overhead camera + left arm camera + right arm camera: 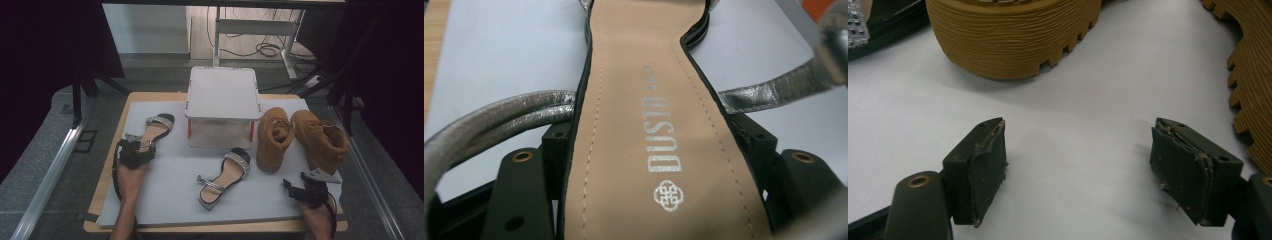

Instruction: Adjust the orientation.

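Jaws astride smooth tan sandal (659,145).

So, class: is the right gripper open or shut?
Open. The right gripper has its jaws standing wide apart over bare white mat, nothing between them.

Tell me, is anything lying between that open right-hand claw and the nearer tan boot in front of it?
Nothing visible. The right gripper is open, and between its fingers and the tan boot's ribbed sole lies just bare white mat. The second boot stands off to one side.
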The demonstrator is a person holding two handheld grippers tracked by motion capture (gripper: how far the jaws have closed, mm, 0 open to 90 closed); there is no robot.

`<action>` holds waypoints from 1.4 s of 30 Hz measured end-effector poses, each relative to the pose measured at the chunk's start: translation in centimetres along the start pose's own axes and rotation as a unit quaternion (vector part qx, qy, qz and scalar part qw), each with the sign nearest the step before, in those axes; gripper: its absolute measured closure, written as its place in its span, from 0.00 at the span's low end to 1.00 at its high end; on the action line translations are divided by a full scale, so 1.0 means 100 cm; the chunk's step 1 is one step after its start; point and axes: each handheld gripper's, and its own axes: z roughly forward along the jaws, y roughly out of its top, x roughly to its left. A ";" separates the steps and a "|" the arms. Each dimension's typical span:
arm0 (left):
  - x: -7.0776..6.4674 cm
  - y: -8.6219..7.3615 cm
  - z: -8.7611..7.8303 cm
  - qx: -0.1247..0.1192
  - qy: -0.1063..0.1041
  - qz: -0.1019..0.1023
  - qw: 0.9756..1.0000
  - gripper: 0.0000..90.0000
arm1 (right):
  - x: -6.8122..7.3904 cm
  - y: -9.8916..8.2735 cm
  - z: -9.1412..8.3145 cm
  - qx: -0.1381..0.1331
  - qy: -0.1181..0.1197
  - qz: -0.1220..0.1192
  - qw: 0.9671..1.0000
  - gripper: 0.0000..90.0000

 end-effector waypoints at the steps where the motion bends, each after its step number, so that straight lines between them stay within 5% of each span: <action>1: 0.000 0.000 0.000 -0.001 0.000 0.000 1.000 0.41 | 0.000 0.000 0.000 0.000 0.000 0.000 1.000 0.25; 21: 0.001 -0.006 -0.013 -0.007 -0.010 0.008 1.000 0.43 | 0.000 0.000 0.000 0.000 0.000 0.000 1.000 0.25; 33: 0.005 -0.011 -0.030 -0.015 -0.041 0.006 0.999 0.43 | 0.000 0.000 0.000 0.000 0.000 0.000 1.000 0.25; 42: -0.001 -0.015 -0.048 -0.021 -0.056 0.024 0.998 0.43 | 0.000 0.000 0.000 0.000 0.000 0.000 1.000 0.25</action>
